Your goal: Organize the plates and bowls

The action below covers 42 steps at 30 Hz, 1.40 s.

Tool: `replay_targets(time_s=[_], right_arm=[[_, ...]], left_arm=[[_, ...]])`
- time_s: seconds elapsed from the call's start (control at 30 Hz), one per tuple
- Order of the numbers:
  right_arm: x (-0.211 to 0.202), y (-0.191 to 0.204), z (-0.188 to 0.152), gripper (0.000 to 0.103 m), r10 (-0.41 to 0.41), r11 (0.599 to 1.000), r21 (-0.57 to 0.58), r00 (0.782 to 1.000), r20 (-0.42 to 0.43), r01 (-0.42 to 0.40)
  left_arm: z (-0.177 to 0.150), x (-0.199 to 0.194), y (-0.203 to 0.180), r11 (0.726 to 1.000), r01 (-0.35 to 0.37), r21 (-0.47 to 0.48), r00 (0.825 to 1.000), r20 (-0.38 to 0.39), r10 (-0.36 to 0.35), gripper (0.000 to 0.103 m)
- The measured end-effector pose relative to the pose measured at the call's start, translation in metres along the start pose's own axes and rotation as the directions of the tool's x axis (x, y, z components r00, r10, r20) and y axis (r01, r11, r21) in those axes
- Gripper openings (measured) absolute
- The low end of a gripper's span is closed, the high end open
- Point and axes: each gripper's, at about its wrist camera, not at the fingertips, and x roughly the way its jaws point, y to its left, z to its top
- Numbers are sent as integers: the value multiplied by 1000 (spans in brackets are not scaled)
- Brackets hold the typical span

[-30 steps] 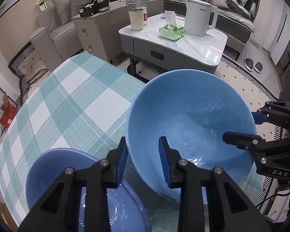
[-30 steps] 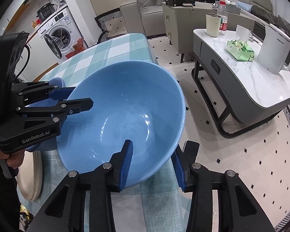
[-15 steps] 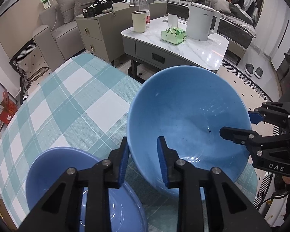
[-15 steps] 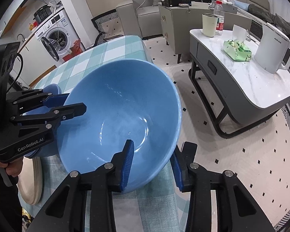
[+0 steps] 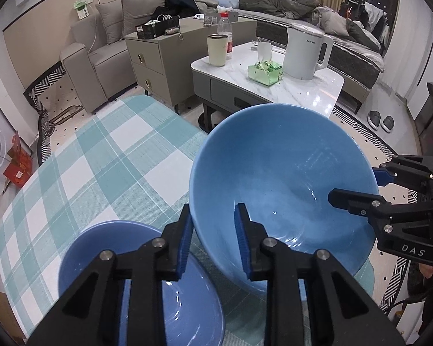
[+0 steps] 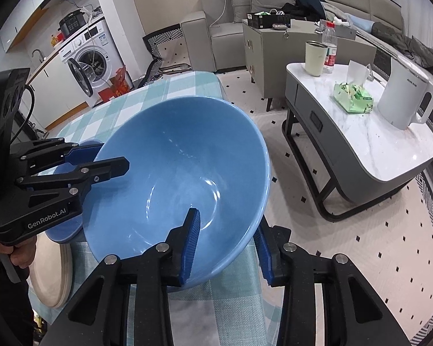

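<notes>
"DAS" on right gripper [image 5: 372, 184]; "GenRobot.AI", left gripper [image 6: 101, 161]

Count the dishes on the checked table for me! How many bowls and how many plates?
Bowls: 2, a big bowl held by both grippers, and a small bowl beside it.
Plates: 1, a beige plate at the table edge.
Total: 3.

Glossy glazed blue bowl [image 5: 283, 178]; matt woven checked cloth [image 5: 101, 161] on the counter; matt black plastic gripper [image 6: 225, 248] with ribbed blue pads [image 6: 192, 242].
</notes>
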Motion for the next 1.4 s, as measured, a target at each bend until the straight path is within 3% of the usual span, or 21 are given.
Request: replay_targets(time_s=[0.7,1.4], right_arm=[[-46,53,29,37,23,996,-92,995,99,-14],[-54,133,42,37,123,974,-206,986,110,-98]], left_arm=[[-7,-65,35,994,-54,-90,991,114,64,27],[-52,-120,87,970,-131,-205,973,161,165,27]])
